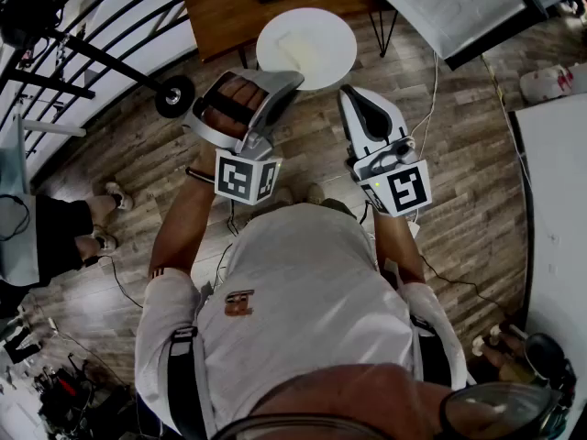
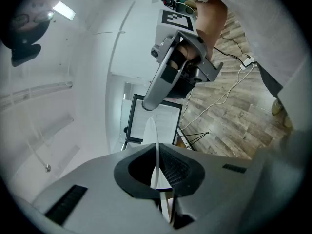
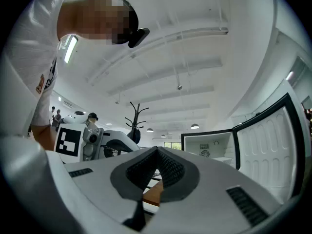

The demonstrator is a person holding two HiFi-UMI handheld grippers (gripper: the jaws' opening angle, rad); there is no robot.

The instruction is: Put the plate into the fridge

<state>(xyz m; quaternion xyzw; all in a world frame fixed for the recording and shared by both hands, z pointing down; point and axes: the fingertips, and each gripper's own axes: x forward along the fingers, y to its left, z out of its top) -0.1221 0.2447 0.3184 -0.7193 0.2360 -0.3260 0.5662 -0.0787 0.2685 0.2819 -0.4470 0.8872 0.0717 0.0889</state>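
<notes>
— Well, how should the plate be carried at this stage?

— It is gripped by its near rim in the left gripper, whose jaws are clenched on it. It is held out roughly flat above the floor, just beside the brown surface. A rim grip is judged to be a weak one, so the plate is best carried level and slowly, without swings.

— And the right gripper?

— Its jaws are closed with nothing between them. It could be used to steady the plate's far rim if that is needed.

— What room is there for moving?

— The fridge is seen standing open on the far right, with its door swung wide. The door's edge is to be cleared as the plate is brought in. Cables are laid across the floor, so each step should be watched.
</notes>
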